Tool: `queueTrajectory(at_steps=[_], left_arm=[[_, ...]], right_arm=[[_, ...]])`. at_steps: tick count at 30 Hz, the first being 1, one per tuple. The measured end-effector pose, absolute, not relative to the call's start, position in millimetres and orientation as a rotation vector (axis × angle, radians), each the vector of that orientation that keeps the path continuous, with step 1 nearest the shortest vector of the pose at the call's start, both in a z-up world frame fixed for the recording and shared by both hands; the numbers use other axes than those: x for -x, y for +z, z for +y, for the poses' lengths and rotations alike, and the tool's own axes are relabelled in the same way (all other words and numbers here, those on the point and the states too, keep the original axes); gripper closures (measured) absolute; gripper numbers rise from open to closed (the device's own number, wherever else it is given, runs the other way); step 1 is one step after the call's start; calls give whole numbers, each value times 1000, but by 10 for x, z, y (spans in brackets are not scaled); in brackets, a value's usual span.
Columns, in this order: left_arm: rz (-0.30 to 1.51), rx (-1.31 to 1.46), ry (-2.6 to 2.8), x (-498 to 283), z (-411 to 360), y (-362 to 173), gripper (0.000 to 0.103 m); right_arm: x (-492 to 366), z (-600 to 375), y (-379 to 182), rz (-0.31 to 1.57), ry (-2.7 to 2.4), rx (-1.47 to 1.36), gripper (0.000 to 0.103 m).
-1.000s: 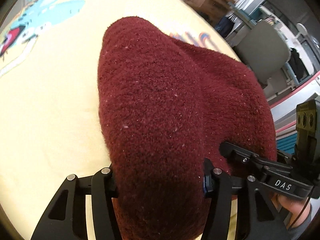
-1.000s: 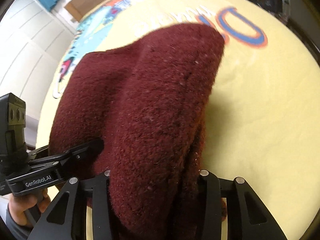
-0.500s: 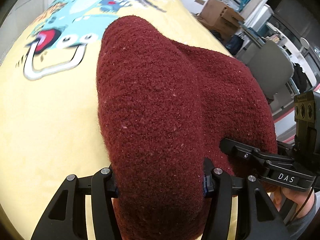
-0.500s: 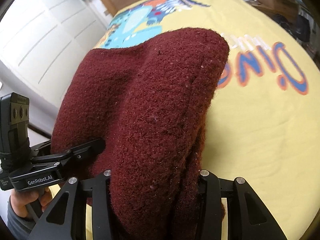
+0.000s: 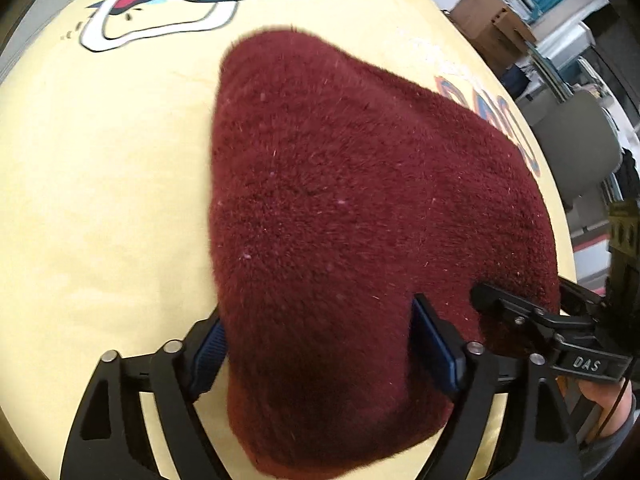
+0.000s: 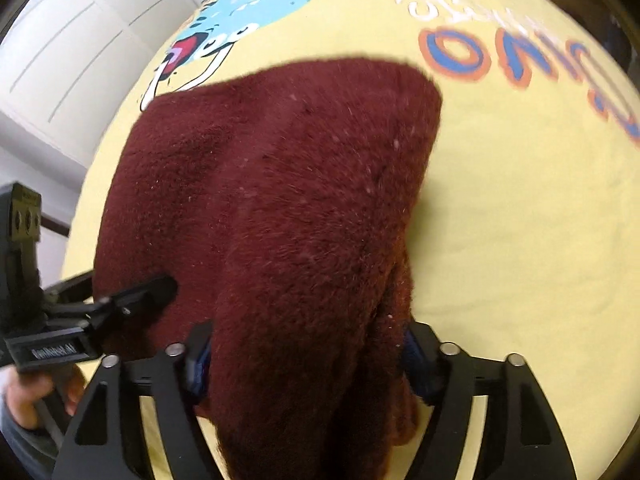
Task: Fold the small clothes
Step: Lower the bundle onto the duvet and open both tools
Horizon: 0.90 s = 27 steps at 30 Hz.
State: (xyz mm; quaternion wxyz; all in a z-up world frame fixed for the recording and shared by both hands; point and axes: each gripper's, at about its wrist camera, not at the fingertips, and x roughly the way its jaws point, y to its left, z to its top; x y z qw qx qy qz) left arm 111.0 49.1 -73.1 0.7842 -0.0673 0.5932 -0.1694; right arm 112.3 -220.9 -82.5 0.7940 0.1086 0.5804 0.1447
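Note:
A dark red fleece garment [image 5: 340, 200] lies folded in a thick mound on the yellow cartoon-print sheet [image 5: 100, 200]. Its near edge sits between the fingers of my left gripper [image 5: 320, 332], whose jaws are opening. The blue pads [image 5: 434, 344] show beside the cloth and no longer squeeze it. In the right wrist view the same garment [image 6: 280, 180] passes between the fingers of my right gripper [image 6: 306, 344], also opening, with its pads [image 6: 416, 360] standing off the fleece. Each view shows the other gripper's finger resting at the garment's side edge.
The yellow sheet [image 6: 520, 220] carries a blue dinosaur print and orange-blue letters. Cardboard boxes [image 5: 484, 20] and a grey chair [image 5: 576, 152] stand past the bed's right side. White panelled doors [image 6: 72, 48] are on the left. A person's hand [image 6: 24, 396] holds each grip.
Both grippers' jaws have spread, baring the blue pads. Both hands carried the garment forward across the bed, and it now lies lower and flatter on the sheet.

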Motion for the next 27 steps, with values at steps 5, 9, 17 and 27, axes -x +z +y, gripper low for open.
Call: queueTrajectory(at_steps=[5, 9, 17, 27], left_arm=[[1246, 100, -340, -1038, 586, -481, 1], [1213, 77, -323, -981, 483, -459, 1], [1248, -1, -266, -935, 551, -808, 1], [1205, 20, -269, -900, 562, -1006, 0]], right_arm=[[-951, -2352, -559, 1175, 299, -206, 21], [-873, -2435, -442, 1147, 284, -191, 16], [-902, -2468, -738, 1151, 187, -173, 15], [-845, -2683, -1111, 1144, 153, -235, 2]])
